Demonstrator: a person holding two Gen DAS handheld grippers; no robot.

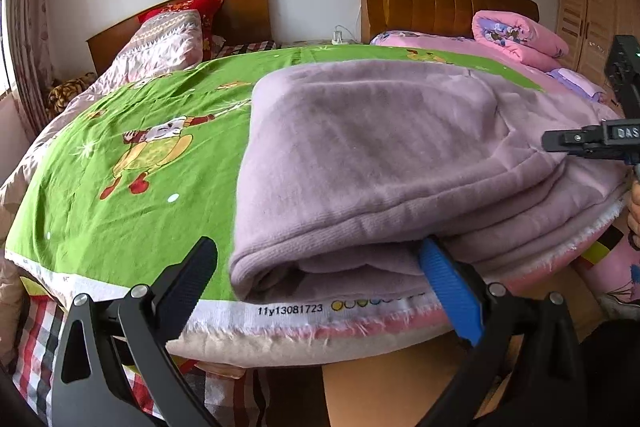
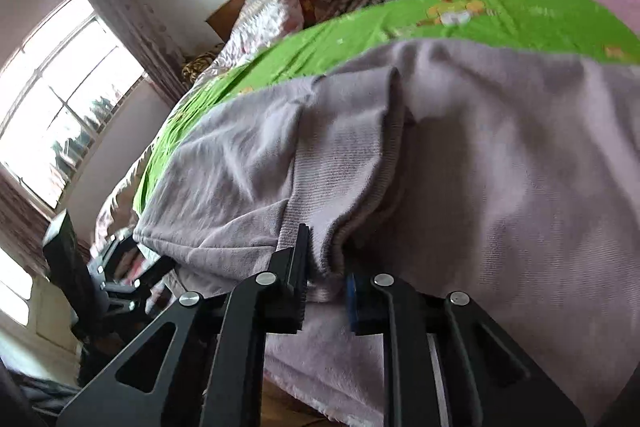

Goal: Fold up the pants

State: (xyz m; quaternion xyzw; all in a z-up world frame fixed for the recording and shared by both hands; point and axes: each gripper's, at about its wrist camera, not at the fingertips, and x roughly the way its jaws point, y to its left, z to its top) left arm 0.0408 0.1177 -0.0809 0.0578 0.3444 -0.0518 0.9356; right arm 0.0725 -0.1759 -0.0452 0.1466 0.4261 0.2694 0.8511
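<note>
Left wrist view: your left gripper [image 1: 320,279] stands wide open just before the folded pants [image 1: 380,155] on the green sheet [image 1: 132,179]; your right gripper [image 2: 327,287] pinches their cuff, ready to carry the fold.

Right-wrist view smeared by motion blur, green sheet [image 2: 360,39] print unreadable there, pants [image 1: 380,155] cut off at right edge, right gripper [image 1: 568,143] mostly out of left view's frame, fingertips hidden in cloth
</note>
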